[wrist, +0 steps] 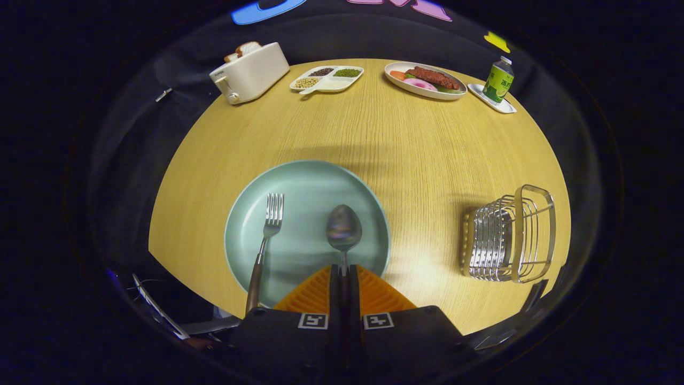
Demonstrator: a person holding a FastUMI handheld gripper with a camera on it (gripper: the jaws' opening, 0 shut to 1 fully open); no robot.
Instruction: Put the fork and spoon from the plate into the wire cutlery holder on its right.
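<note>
Now | tongs (343, 275) clamped spoon (343, 230) handle over plate (320, 179) | fork (270, 224) left of spoon | lift level, carry right to holder (507, 235), drop handle-first.

- Table (374, 139): pale wood-grain surface, matt, with fine lines running along it.
- Plate (299, 182): smooth, satin finish, ceramic in look.
- Fork (270, 224) and spoon (343, 227): polished metal; the spoon's bowl is mirror-glossy, the fork's handle end darker.
- Wire cutlery holder (507, 235), near the table's right edge: bright chromed wire.
- Gripper (344, 278): fingers closed on the spoon's handle, their pads ribbed.
- Toaster (251, 72), far left edge: smooth, glossy shell, plastic in look.
</note>
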